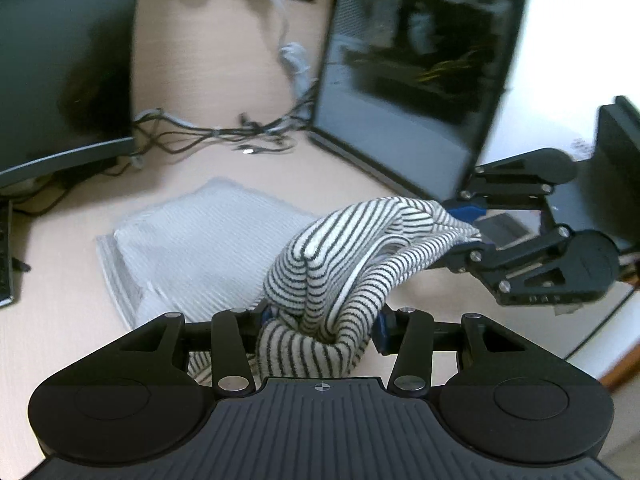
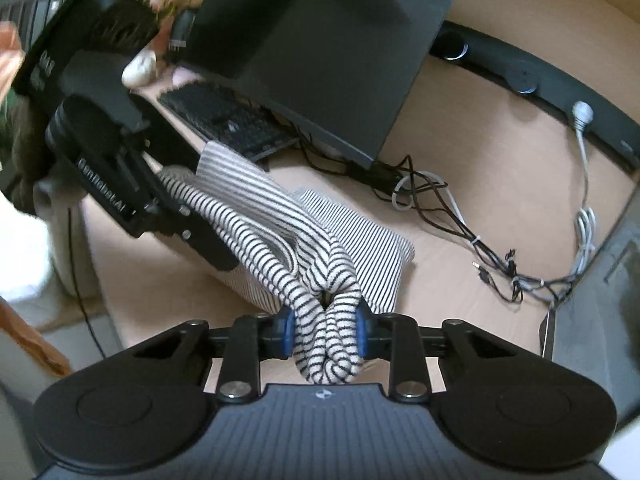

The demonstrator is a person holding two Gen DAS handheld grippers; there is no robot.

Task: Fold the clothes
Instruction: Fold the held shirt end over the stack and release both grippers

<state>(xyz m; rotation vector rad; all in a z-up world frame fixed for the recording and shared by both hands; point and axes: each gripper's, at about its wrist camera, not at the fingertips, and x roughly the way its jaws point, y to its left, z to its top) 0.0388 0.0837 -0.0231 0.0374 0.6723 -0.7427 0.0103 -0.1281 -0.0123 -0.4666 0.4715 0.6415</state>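
Black-and-white striped knit garment, soft and bunched, strung in the air between both grippers above a folded striped cloth on the pale wood table. Left gripper level and low, blue-padded jaws clenched on a thick wad of one end. Right gripper angled in from the side, jaws likewise clamped on the other end. Beyond: dark monitor, keyboard, tangled cables, glossy computer case.
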